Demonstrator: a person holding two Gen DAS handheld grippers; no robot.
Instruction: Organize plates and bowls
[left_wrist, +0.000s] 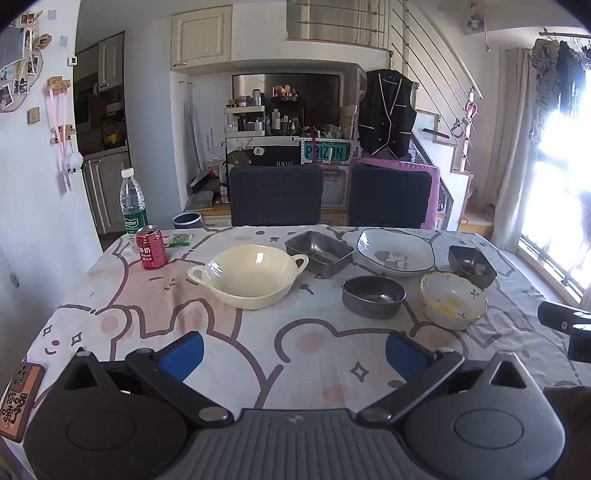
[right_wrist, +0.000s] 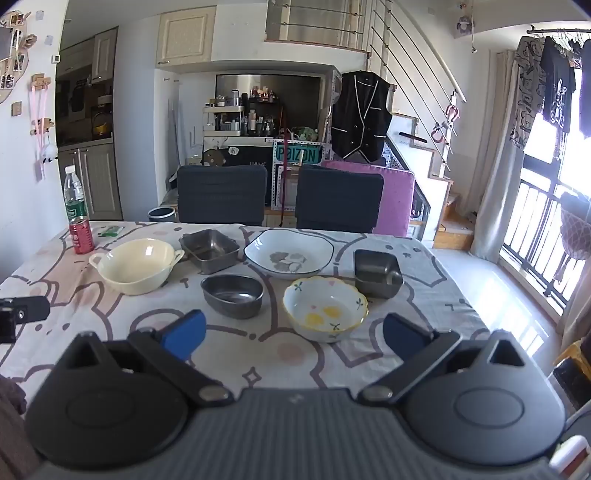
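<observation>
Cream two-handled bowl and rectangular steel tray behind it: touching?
Cannot tell. In both wrist views the cream bowl's right handle overlaps the steel tray's near corner, showing neither gap nor contact.

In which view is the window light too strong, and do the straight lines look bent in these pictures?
Left wrist view: the window at the right edge is burnt out to white, hiding detail there. Right wrist view: the window is bright, but its railing bars remain readable. Both views: fisheye distortion bends the walls and table edge, with dark corners; the dishes stay reasonably sharp.
</observation>
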